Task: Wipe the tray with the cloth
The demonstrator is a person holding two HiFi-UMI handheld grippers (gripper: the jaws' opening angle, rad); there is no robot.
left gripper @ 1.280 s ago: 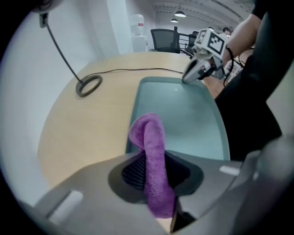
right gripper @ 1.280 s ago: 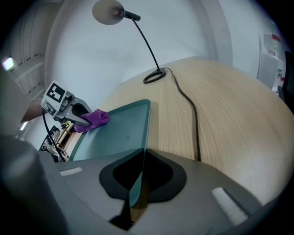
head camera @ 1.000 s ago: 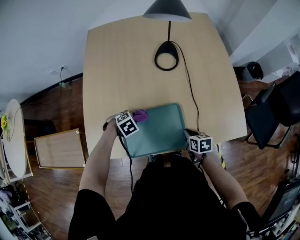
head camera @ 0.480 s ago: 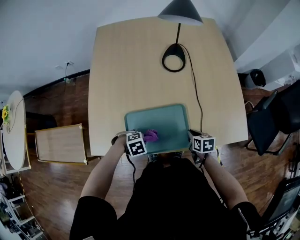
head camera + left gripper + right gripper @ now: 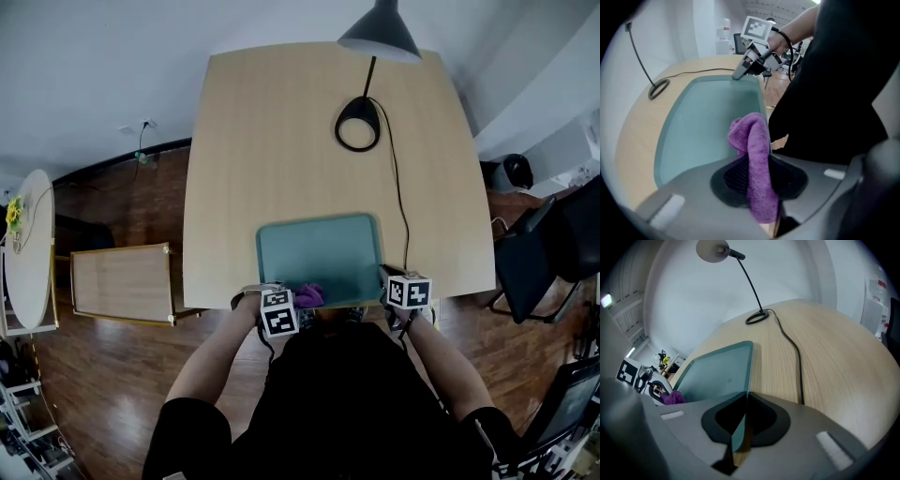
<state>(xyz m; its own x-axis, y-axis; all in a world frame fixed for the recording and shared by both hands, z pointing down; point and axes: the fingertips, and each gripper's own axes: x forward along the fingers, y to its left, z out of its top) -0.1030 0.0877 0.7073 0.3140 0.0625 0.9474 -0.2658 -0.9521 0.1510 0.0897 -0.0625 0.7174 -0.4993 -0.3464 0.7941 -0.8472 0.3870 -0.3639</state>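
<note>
My left gripper (image 5: pixel 757 180) is clenched on the purple cloth (image 5: pixel 751 140), whose folded middle sits between the pads while a loose end bunches out ahead of them. A second ago this gripper held the cloth at the tray's far left corner. Half a second ago it was already at the near rim, and now it sits a little further along that rim toward the right, close against my body, so the cloth has been dragged down the left side of the tray (image 5: pixel 328 246) toward me. Whether the cloth presses on the surface right now I cannot tell. The cloth lies at the near rim, left of its middle. My right gripper (image 5: pixel 742 419) is shut on the tray's rim at the near right corner, the thin teal edge running straight between its pads, and it keeps the same hold it had in both earlier frames. The tray itself has not shifted on the worktop (image 5: pixel 272 141): it lies at the near edge, long side toward me. Beyond it stands the lamp (image 5: pixel 379 32), its ring base (image 5: pixel 358 123) well apart from the tray, and its cord (image 5: pixel 398 202) runs past the tray's right side, as before.
</note>
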